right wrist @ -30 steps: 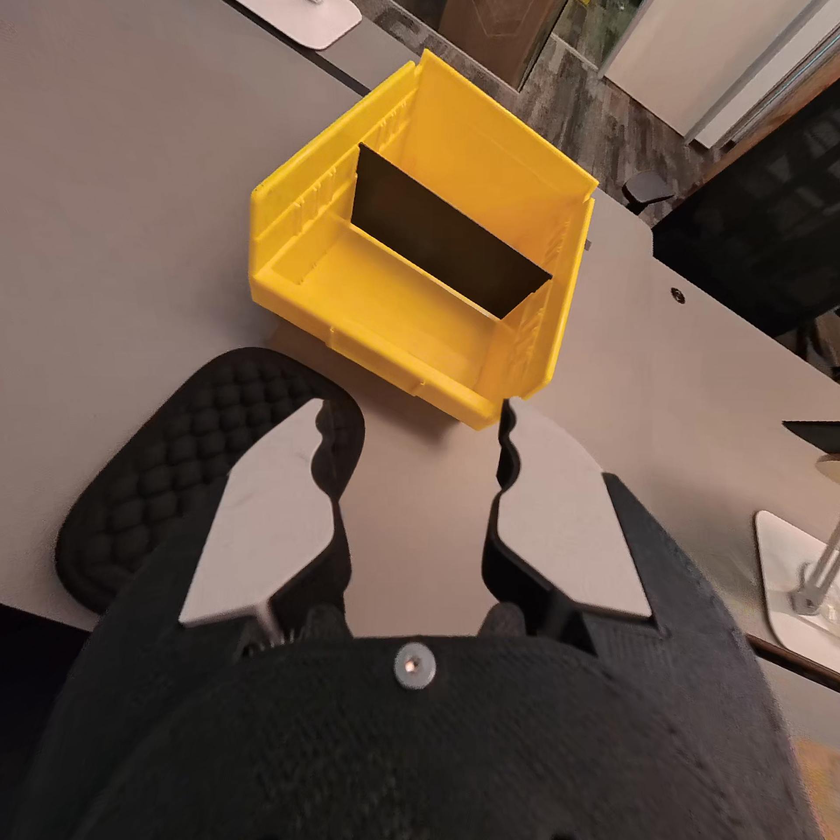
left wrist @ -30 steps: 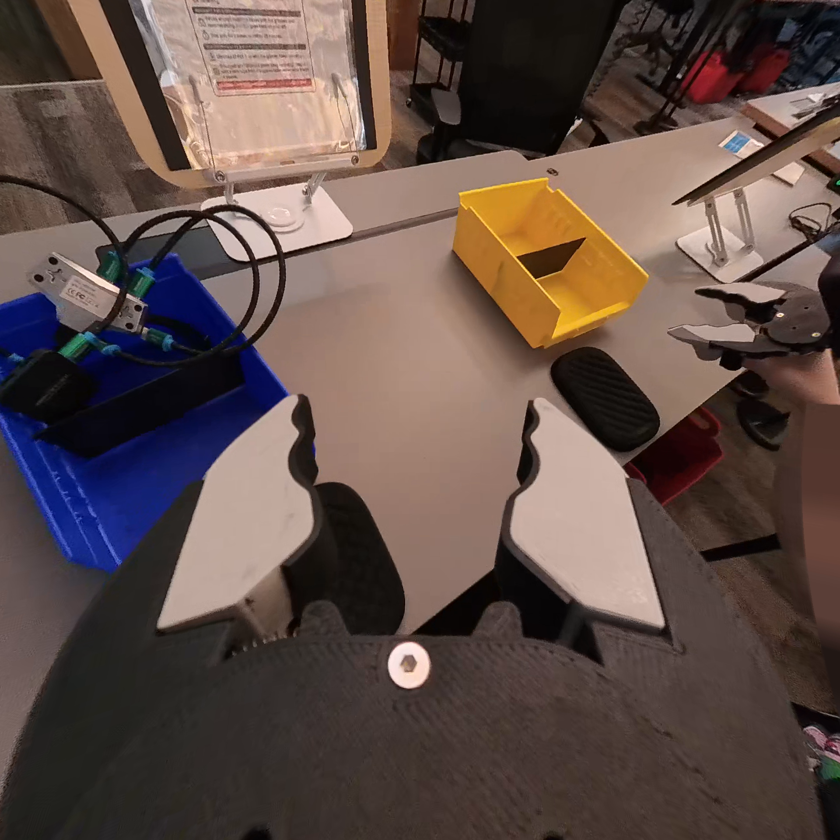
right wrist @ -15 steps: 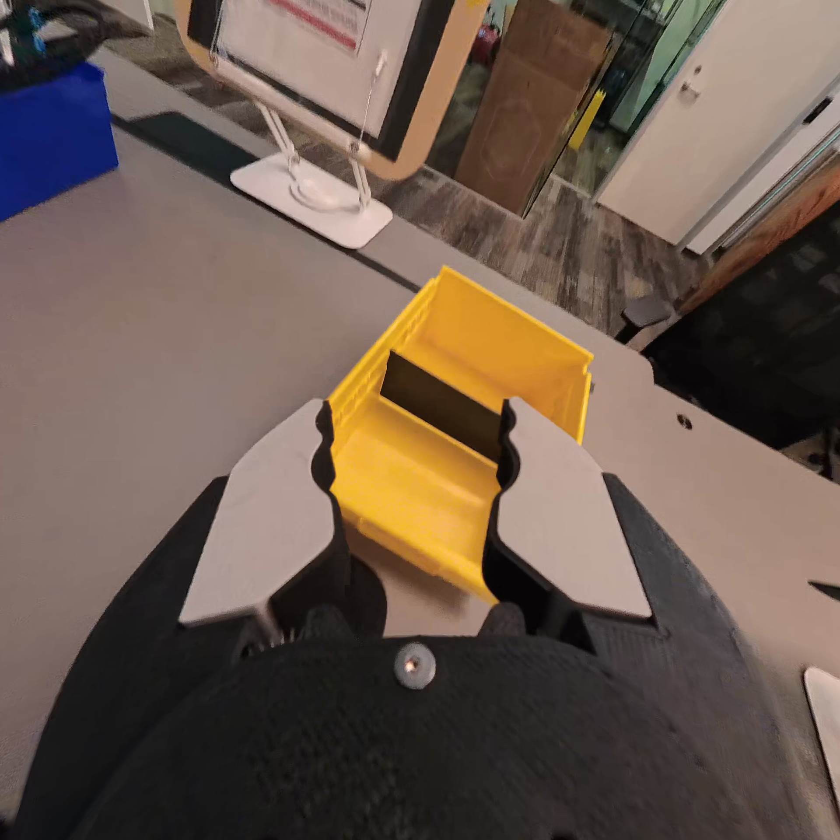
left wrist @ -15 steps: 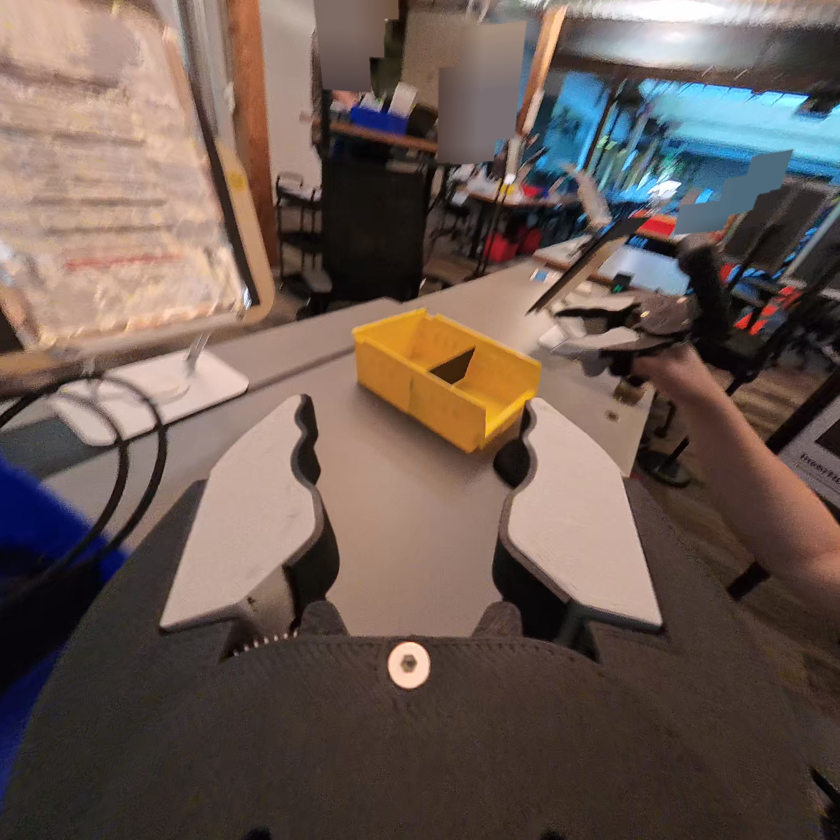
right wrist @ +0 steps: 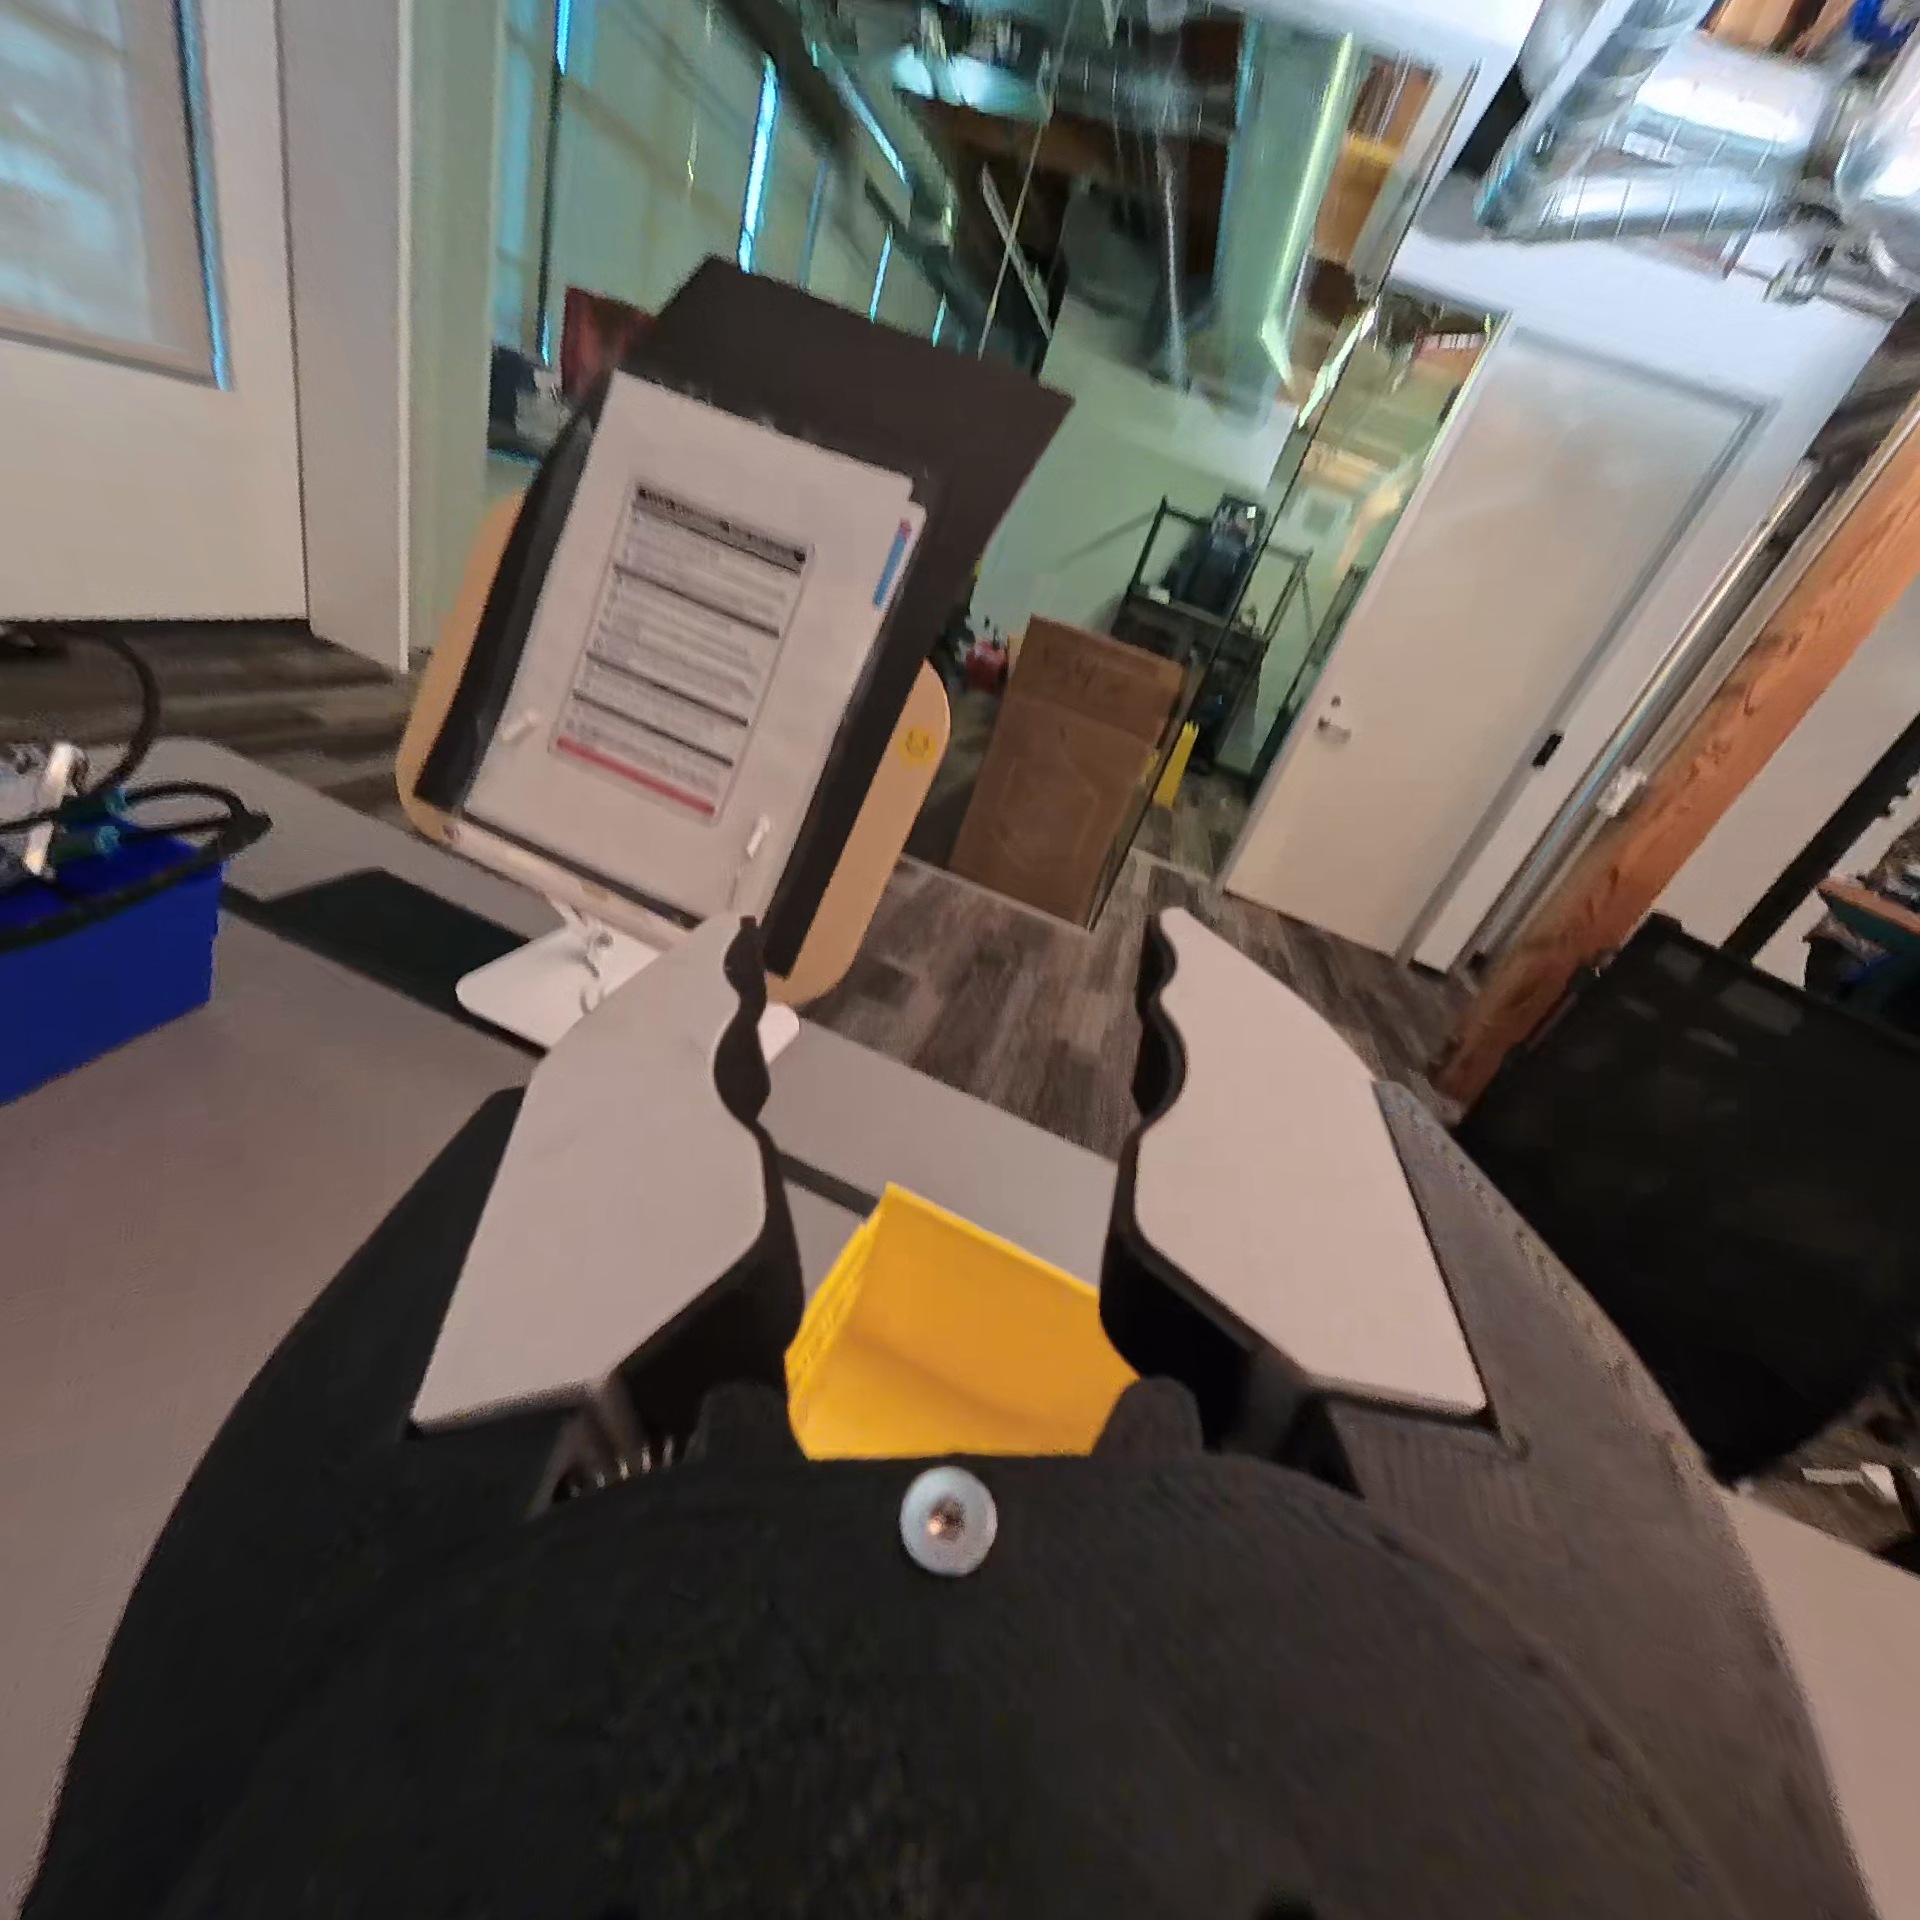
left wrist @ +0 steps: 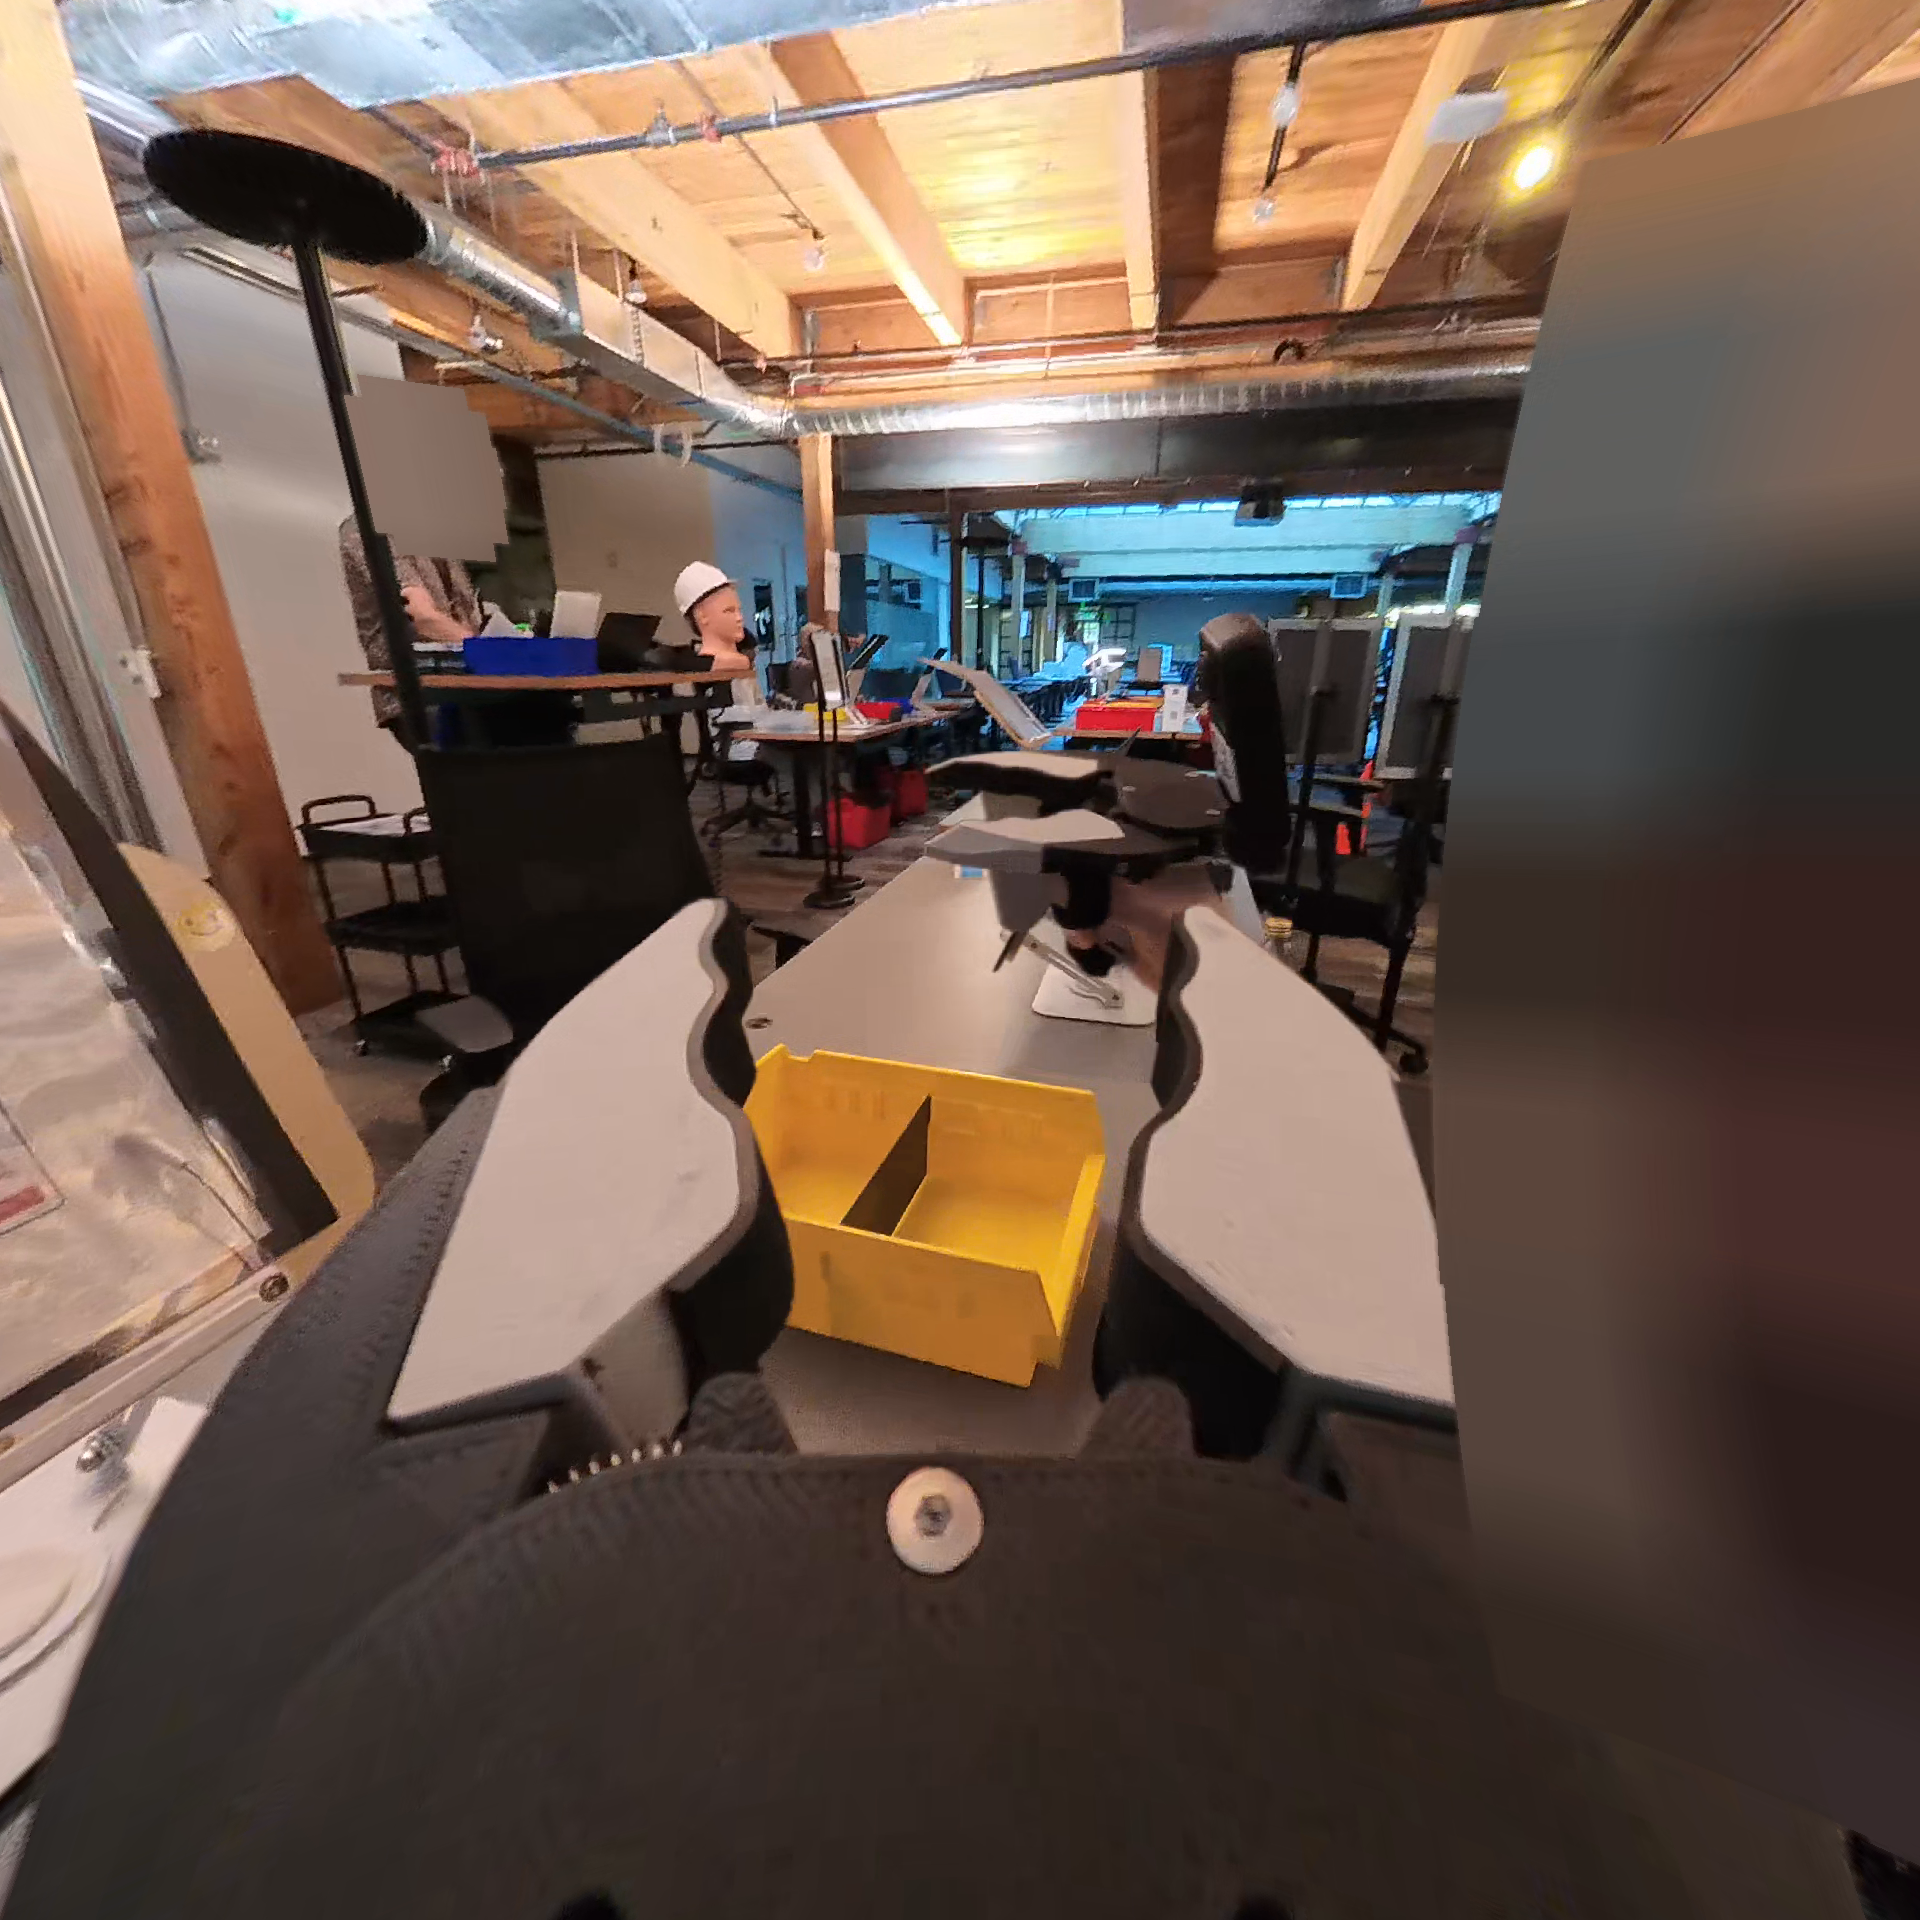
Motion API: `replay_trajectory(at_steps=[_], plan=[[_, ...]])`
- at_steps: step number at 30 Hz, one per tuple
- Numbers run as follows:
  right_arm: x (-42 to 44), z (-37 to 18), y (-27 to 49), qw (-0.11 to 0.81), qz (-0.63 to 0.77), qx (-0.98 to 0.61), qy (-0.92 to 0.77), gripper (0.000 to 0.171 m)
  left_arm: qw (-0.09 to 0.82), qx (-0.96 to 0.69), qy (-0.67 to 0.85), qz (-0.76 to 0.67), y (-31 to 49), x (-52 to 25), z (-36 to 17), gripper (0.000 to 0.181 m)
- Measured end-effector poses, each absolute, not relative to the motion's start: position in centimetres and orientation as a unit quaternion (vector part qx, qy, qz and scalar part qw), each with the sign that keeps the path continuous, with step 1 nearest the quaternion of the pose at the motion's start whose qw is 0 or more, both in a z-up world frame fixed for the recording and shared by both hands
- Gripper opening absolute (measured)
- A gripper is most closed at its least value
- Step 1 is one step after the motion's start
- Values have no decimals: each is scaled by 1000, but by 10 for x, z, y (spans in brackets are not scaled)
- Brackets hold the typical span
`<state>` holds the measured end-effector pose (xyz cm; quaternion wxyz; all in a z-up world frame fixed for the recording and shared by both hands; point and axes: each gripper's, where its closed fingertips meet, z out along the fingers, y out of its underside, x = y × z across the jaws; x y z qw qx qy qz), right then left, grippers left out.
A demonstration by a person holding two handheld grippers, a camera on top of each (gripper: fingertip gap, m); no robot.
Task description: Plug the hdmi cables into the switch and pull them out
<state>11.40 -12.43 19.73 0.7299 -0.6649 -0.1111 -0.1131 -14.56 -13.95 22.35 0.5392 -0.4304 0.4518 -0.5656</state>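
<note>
My left gripper [left wrist: 951, 930] is open and empty, raised and pointing level across the grey table [left wrist: 935, 966]. My right gripper [right wrist: 951, 930] is open and empty too; it also shows farther off in the left wrist view [left wrist: 935, 810], held in the air. A blue bin [right wrist: 94, 966] at the far left of the right wrist view holds black HDMI cables [right wrist: 156, 810] with teal plugs. The switch is only a blurred pale shape [right wrist: 52, 779] at that bin's top. The bin and cables are out of the left wrist view.
A yellow bin [left wrist: 935, 1216] with a black divider sits on the table ahead of both grippers, also showing between the right fingers [right wrist: 935, 1340]. A document holder on a white stand [right wrist: 675, 665] is at the table's back. A black chair [left wrist: 561, 862] stands beyond the table.
Both grippers have tilted up from looking down at the table to looking across the room. The left one has swung away from the blue bin. Both stay open.
</note>
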Motion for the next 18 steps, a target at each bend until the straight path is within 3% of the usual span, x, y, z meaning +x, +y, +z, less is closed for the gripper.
replay_trajectory(at_steps=[5, 10, 15, 18], plan=[[71, 198, -108, 753, -51, -643, -129, 69, 573, -476, 437, -504, -126, -175, 216, 72], [29, 162, -98, 696, -79, -691, -178, 72, 620, -502, 381, -468, -130, -244, 214, 71], [-13, 168, -91, 692, 38, -692, -205, 72, 688, -461, 300, -474, -137, -302, 237, 61], [-6, 169, -77, 683, 14, -702, -201, 74, 694, -493, 295, -434, -120, -312, 246, 64]])
